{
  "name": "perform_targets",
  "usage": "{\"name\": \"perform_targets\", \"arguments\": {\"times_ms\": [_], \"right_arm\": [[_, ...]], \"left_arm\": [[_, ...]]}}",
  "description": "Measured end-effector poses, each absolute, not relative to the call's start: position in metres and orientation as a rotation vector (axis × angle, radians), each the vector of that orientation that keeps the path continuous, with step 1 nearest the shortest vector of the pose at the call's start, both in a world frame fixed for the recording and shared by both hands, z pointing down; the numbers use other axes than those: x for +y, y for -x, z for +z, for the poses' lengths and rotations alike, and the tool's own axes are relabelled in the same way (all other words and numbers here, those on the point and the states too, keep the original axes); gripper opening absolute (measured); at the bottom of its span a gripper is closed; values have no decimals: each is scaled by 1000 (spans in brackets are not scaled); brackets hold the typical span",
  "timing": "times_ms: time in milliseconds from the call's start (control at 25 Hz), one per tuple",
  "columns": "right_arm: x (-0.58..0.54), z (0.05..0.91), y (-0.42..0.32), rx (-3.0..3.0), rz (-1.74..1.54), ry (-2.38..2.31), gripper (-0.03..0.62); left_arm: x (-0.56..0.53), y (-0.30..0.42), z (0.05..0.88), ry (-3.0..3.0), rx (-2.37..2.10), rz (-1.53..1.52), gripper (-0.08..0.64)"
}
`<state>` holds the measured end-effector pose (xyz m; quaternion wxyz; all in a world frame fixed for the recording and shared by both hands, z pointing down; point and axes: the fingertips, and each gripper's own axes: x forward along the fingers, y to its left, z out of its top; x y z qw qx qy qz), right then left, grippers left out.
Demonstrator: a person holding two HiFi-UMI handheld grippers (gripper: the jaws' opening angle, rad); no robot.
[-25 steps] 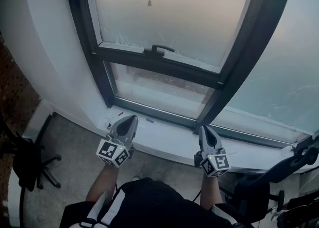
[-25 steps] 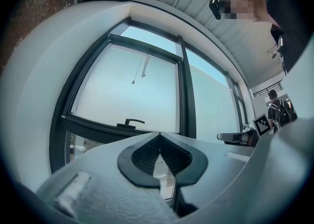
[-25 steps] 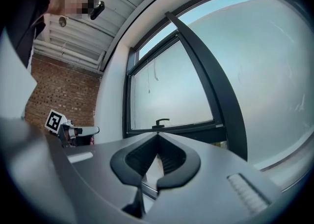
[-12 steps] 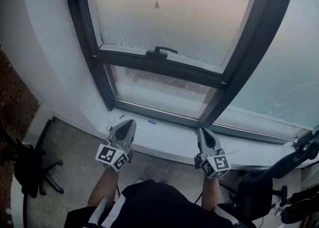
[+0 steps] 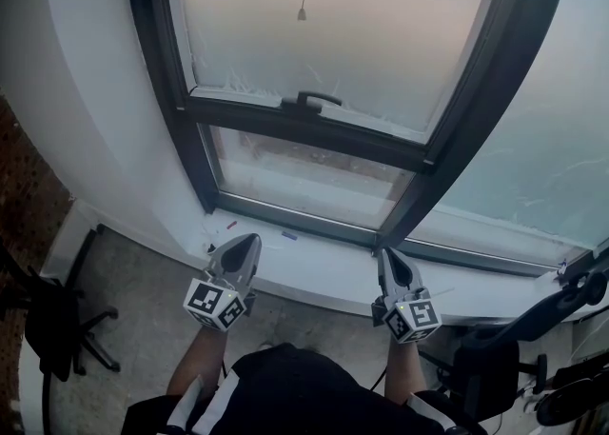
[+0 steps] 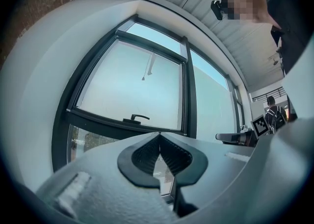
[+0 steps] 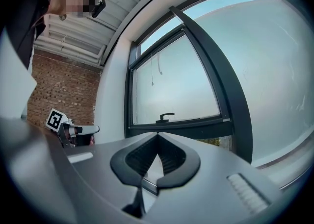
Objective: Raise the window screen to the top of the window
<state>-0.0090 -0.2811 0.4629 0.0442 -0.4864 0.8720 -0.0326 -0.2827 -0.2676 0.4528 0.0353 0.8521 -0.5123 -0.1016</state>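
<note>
The frosted window screen (image 5: 333, 24) fills the upper pane inside the dark frame. Its bottom rail carries a black handle (image 5: 309, 99), and a pull cord (image 5: 303, 12) hangs in front of it. Below the rail lies a clear lower pane (image 5: 304, 171). My left gripper (image 5: 251, 238) and right gripper (image 5: 387, 253) hover side by side over the white sill (image 5: 324, 266), well below the handle, both shut and empty. From the left gripper (image 6: 158, 135) the handle (image 6: 136, 118) appears above the jaws. From the right gripper (image 7: 157, 135) the handle (image 7: 165, 117) also stands just above.
A black office chair (image 5: 52, 324) stands at the lower left beside a brick wall (image 5: 29, 186). Another dark chair (image 5: 514, 352) is at the lower right. A small red item (image 5: 231, 225) and a blue one (image 5: 288, 234) lie on the sill.
Both grippers have drifted a little lower in the picture, toward the sill's near edge. Both stay shut and empty.
</note>
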Motion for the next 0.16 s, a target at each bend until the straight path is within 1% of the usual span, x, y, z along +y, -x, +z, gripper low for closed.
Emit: {"name": "perform_targets", "arguments": {"times_ms": [160], "right_arm": [[-284, 462, 7, 2657, -108, 1489, 5]], "left_arm": [[-268, 286, 457, -2612, -1571, -305, 6]]}}
